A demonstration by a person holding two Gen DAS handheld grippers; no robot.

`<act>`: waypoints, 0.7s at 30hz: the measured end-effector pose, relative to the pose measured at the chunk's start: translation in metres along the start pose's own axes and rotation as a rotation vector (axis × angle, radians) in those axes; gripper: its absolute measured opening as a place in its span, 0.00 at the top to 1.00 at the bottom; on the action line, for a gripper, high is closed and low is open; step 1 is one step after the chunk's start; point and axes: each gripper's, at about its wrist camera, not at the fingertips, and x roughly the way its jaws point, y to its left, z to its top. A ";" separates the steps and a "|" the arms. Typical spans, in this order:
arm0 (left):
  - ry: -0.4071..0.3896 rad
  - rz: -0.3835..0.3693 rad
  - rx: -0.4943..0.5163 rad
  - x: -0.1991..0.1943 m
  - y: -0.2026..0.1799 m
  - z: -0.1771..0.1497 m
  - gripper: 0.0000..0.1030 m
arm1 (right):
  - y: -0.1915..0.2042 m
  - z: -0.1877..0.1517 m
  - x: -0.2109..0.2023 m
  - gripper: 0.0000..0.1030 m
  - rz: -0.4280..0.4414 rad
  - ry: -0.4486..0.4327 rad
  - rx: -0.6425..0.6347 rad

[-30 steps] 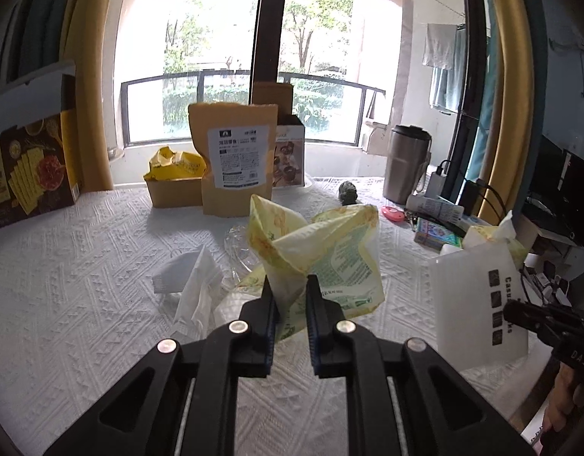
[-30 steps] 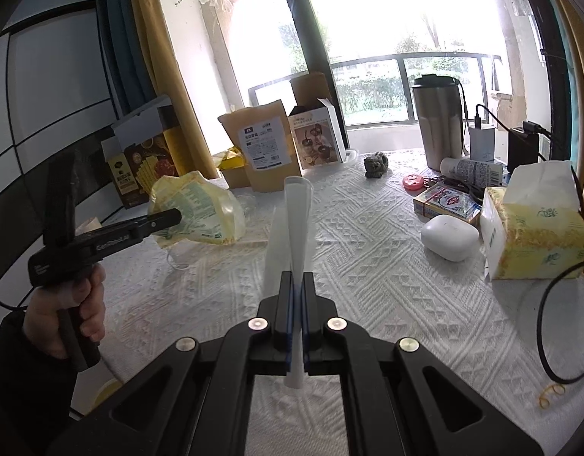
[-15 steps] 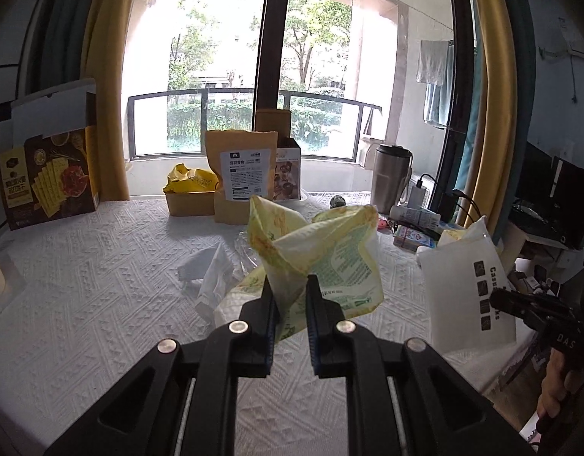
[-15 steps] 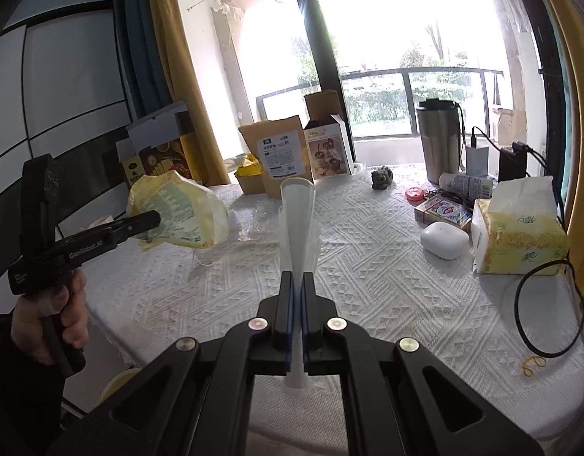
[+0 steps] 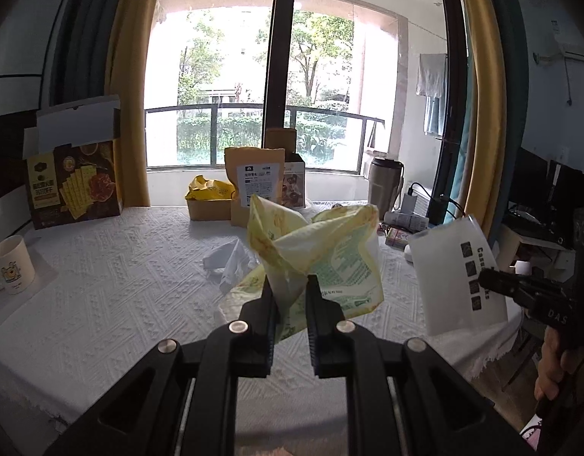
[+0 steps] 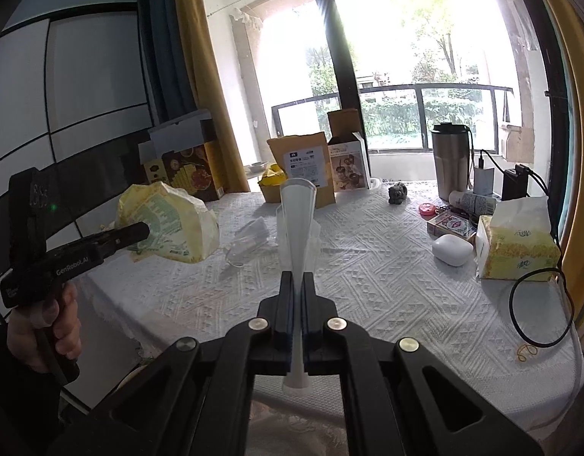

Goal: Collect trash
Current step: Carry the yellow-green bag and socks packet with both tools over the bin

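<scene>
Left gripper (image 5: 288, 285) pinches the crumpled yellow-and-green printed plastic wrapper (image 5: 322, 250), its jaws narrow with a fold of the film between the pads, and the right gripper (image 6: 297, 281) is clamped nearly flat on the frosted white plastic pouch with black printed squares (image 5: 457, 273), seen edge-on in its own view as a thin upright sheet (image 6: 296, 224). Since 1 second ago both wrist views have pulled back and risen: the near edge of the white embossed tablecloth (image 5: 102, 304) now shows under the left camera, a white mug with a cartoon print (image 5: 11, 264) has come into sight at 9 o'clock, and the brown kraft stand-up bag with a white label (image 5: 254, 186) at 12 o'clock looks smaller. Neither grip has shifted, and both pieces hang clear of the table. That suggests the 2 items are being carried off together toward a bin, which no view shows. Crumpled clear plastic film (image 5: 227, 262) lies on the cloth at 11 o'clock of the left jaws, so at least 1 more pick probably remains
</scene>
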 end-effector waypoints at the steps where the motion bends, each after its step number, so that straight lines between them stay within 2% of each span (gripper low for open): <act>1: 0.000 0.003 -0.002 -0.004 0.001 -0.002 0.87 | 0.003 0.000 -0.002 0.97 0.003 -0.001 -0.003; 11: 0.010 0.041 0.020 -0.038 0.007 -0.030 0.87 | 0.032 -0.004 -0.010 0.97 0.045 -0.001 -0.032; 21: 0.036 0.057 -0.063 -0.073 0.030 -0.076 0.87 | 0.075 -0.011 -0.006 0.97 0.101 0.023 -0.085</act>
